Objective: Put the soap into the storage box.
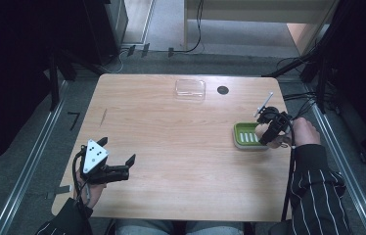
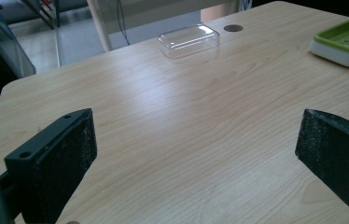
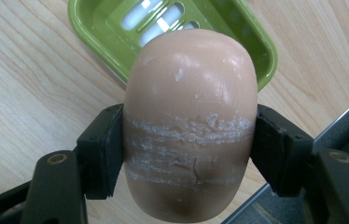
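Right gripper (image 3: 189,154) is clamping the soap bar (image 3: 191,121) over the green dish (image 3: 98,28) near the tabletop (image 1: 171,147) edge — left gripper (image 2: 196,154) is gaping, unloaded.

Your sleeves (image 1: 313,188) are dark with thin white stripes. Your left gripper (image 1: 120,169) is black and carries a grey three-cornered plate (image 1: 94,154) marked with small dark dots; a dark cable (image 1: 77,176) trails from it. Its jaws are flat black blocks faced with rough foam, with small round holes in the side. Your right gripper (image 3: 189,154) is black too, with brass-coloured screws (image 3: 57,159) at its joints and a black cable (image 1: 290,171) along your sleeve.
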